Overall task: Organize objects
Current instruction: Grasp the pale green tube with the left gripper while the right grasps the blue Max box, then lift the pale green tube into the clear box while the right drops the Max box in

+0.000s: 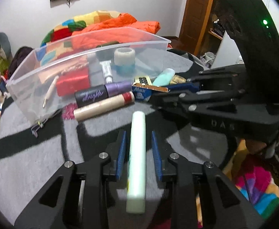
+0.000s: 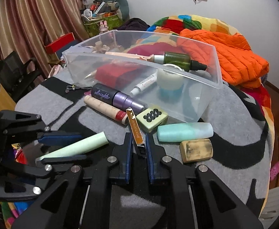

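pale green tube point(image 1: 137, 152) lies on the grey mat between the left gripper point(image 1: 137, 143) fingers, near the clear bin point(image 1: 93, 38).
left pads stand slightly apart from the tube on both sides, no contact seen. right gripper point(image 2: 138, 143) fingers nearly together, pinching an orange nail clipper point(image 2: 135, 127) beside the green tile point(image 2: 152, 119).
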